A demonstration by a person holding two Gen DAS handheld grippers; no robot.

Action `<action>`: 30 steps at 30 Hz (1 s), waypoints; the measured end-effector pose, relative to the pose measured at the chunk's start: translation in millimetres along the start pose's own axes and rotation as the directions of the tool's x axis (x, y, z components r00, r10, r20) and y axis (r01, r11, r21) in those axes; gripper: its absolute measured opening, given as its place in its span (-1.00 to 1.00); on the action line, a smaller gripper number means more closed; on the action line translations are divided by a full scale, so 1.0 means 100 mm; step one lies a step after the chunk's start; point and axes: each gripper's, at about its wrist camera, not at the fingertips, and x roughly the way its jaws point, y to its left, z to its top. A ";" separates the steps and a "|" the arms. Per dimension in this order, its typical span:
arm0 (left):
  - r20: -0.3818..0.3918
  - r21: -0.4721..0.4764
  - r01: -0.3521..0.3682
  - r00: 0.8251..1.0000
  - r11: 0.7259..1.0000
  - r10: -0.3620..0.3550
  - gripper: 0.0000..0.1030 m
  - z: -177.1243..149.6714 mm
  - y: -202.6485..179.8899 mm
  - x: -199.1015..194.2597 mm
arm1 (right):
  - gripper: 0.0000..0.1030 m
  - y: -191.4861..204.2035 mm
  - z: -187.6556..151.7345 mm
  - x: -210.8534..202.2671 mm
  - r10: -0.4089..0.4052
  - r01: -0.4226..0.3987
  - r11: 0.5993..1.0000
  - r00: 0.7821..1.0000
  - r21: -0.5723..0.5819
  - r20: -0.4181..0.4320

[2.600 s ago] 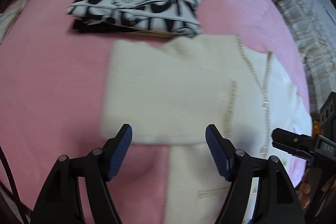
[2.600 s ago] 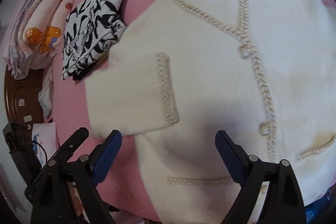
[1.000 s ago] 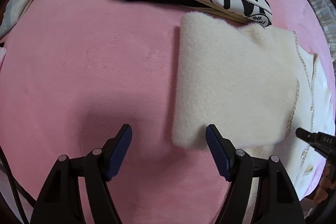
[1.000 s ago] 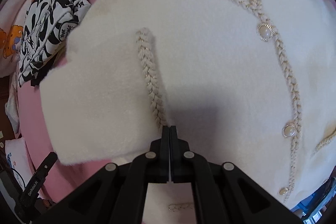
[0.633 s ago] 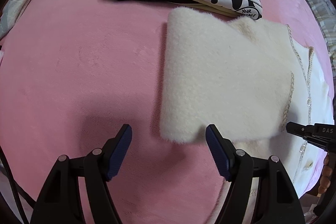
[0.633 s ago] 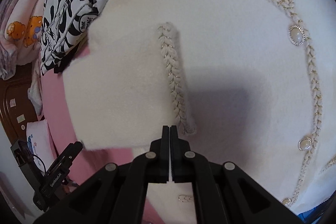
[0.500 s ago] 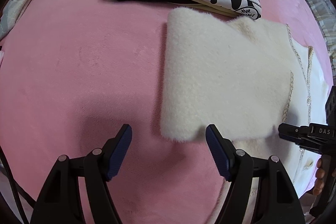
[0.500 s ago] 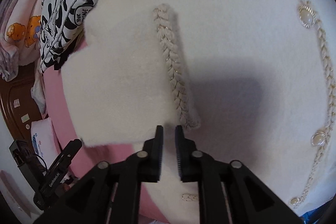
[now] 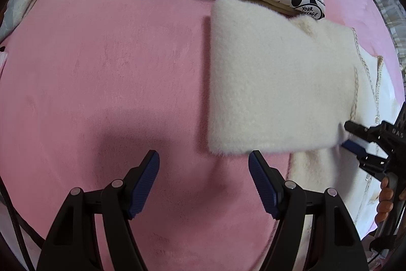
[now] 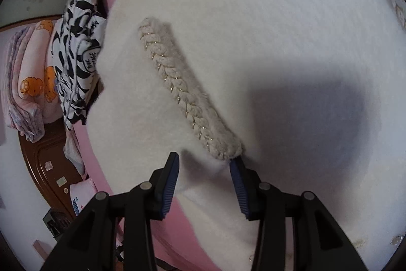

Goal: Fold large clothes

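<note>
- Left wrist view: pink bed (image 9: 101,67) carries my cream cardigan (image 10: 279,17), sleeve (image 9: 274,83) folded across its front.
- Sleeve fold looks placed; next I'd judge the other side needs gripping.
- Right gripper (image 10: 206,175) gapes at the braided cuff (image 10: 187,103), holding nothing.
- Left gripper (image 9: 204,178) hovers wide, empty.

Left tool (image 9: 204,178) is showing black angular arms, ribbed blue pads and silver screws. Right tool (image 10: 204,180) is looking identical, with white "DAS" lettering on its body and bare fingers (image 9: 385,203) wrapping its handle.
</note>
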 end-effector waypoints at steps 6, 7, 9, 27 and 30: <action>0.001 -0.001 0.002 1.000 1.000 -0.002 0.38 -0.07 0.00 -0.01 | -0.22 0.12 0.13 0.09 -0.087 0.087 0.996 0.996 -0.028 0.023; 0.002 -0.003 0.005 1.000 1.000 -0.005 0.38 -0.07 0.00 -0.02 | -0.22 0.13 0.15 0.10 -0.098 0.099 0.995 0.995 -0.014 0.029; 0.003 -0.002 0.007 1.000 1.000 -0.007 0.38 -0.08 0.01 -0.03 | -0.22 0.11 0.16 0.13 -0.124 0.123 0.992 0.992 0.024 0.038; 0.012 -0.009 -0.023 1.000 1.000 0.023 0.38 0.03 -0.03 -0.01 | -0.77 0.46 -0.03 0.02 -0.269 0.281 0.959 0.947 -0.045 0.175; 0.022 0.003 -0.029 0.999 1.000 0.028 0.38 0.14 -0.16 0.03 | -0.78 0.45 -0.06 -0.13 -0.272 0.289 0.955 0.942 -0.062 0.197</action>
